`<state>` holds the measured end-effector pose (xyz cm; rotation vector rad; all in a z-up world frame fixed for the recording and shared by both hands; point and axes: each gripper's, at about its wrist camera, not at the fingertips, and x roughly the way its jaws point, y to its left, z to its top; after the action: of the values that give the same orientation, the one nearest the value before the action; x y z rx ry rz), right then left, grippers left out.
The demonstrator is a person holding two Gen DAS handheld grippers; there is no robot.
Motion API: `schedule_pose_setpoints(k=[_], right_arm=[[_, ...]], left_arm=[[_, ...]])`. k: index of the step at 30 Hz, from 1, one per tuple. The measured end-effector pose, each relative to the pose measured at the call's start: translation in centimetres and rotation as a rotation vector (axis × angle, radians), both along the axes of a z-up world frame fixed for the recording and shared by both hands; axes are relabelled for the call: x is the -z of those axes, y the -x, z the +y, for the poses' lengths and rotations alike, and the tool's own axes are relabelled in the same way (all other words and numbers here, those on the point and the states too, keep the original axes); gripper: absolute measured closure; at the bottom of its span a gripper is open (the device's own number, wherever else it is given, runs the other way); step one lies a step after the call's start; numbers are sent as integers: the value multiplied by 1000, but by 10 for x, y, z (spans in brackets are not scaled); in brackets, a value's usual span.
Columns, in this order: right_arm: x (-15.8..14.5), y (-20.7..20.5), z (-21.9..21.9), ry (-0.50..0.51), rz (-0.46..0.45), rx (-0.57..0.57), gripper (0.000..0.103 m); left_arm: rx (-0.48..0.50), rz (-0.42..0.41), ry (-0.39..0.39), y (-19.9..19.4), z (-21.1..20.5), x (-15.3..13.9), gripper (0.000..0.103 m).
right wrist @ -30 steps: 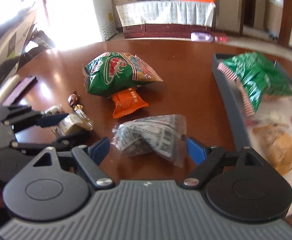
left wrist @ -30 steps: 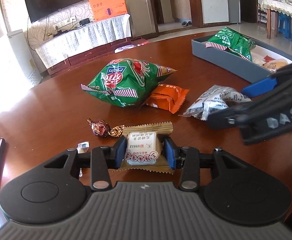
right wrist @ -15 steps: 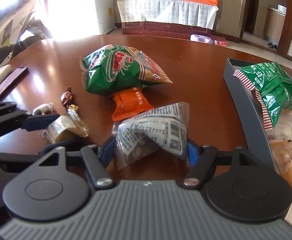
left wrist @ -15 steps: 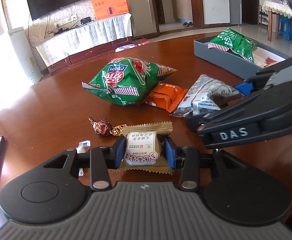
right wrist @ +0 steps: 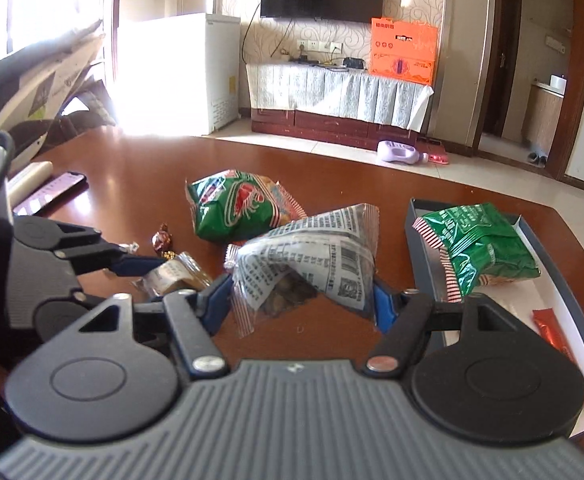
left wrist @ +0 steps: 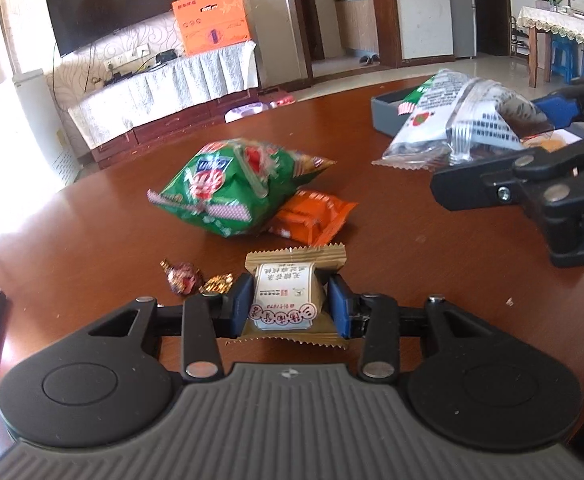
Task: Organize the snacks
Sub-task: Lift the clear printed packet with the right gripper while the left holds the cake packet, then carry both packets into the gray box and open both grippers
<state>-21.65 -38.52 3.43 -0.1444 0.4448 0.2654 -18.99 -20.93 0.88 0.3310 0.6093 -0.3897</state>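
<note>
Snacks are in both grips: the right hand-held gripper pinches a clear, print-covered plastic packet of dark pieces at frame centre, raised off the worktop, probably bound for the grey rectangular tray at right. The left hand-held gripper, closed tight, clamps a gold-wrapped, white-labelled pastry, low centre, leaving the green crinkled chip bag behind.

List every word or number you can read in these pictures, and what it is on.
None reads surely.
Gold packet in the left gripper: Chinese label, too small.
Clear packet in the right gripper: fine print, barcode, unreadable.
Green bag on the table: logo blurred.
Orange box: print too small.
</note>
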Motion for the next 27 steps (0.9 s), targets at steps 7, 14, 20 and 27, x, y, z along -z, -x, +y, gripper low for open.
schedule_pose_setpoints(k=[7, 14, 20, 27], right_arm=[[-12, 10, -10, -18, -39, -5, 31], [-13, 16, -19, -5, -51, 4, 31], [-14, 26, -29, -9, -68, 15, 31], [-17, 34, -42, -22, -78, 31, 31]], left_arm=[[11, -16, 2, 3, -14, -8, 56], [26, -18, 1, 6, -29, -11, 56], [37, -26, 7, 8, -42, -16, 56], [47, -32, 14, 11, -58, -20, 56]])
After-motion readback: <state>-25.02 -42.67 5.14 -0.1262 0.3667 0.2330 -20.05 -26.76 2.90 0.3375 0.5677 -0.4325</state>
